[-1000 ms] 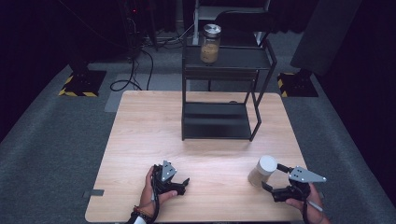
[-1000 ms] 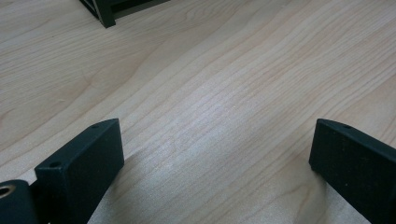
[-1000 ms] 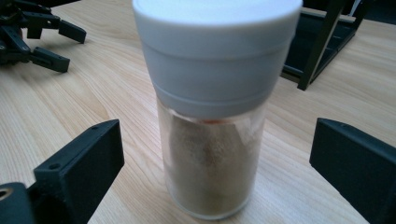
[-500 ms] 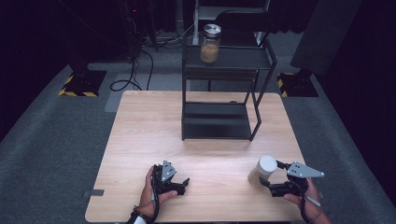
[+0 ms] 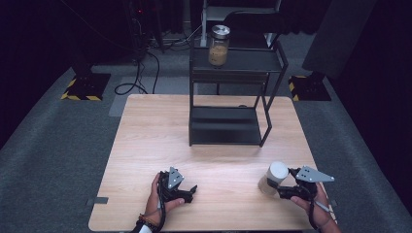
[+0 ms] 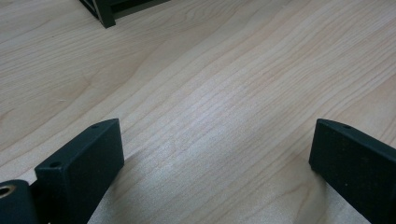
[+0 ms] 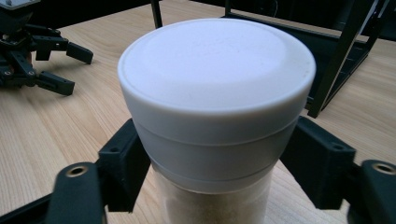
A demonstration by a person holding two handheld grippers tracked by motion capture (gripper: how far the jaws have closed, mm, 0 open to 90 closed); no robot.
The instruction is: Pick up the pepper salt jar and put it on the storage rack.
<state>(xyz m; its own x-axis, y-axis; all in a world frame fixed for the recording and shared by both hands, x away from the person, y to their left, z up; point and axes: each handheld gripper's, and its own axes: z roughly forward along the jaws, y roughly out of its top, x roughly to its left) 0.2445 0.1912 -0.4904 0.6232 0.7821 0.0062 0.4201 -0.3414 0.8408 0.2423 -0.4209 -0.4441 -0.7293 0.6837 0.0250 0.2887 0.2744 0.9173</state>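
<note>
White-lidded jar (image 7: 215, 112) sits between your right tongs (image 5: 286, 189), seemingly pinched; lift it next, likely toward the shelf (image 5: 236, 60), left tongs (image 5: 187, 190) spread idle.

A black metal rack (image 5: 233, 97) stands on the wooden table (image 5: 145, 131); a glass jar (image 5: 219, 45) sits atop it.

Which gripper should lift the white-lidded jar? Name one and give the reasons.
Right. The right gripper already has its jaws on both sides of the jar, just under the white lid. The left gripper lies open on bare table, well away from the jar.
</note>
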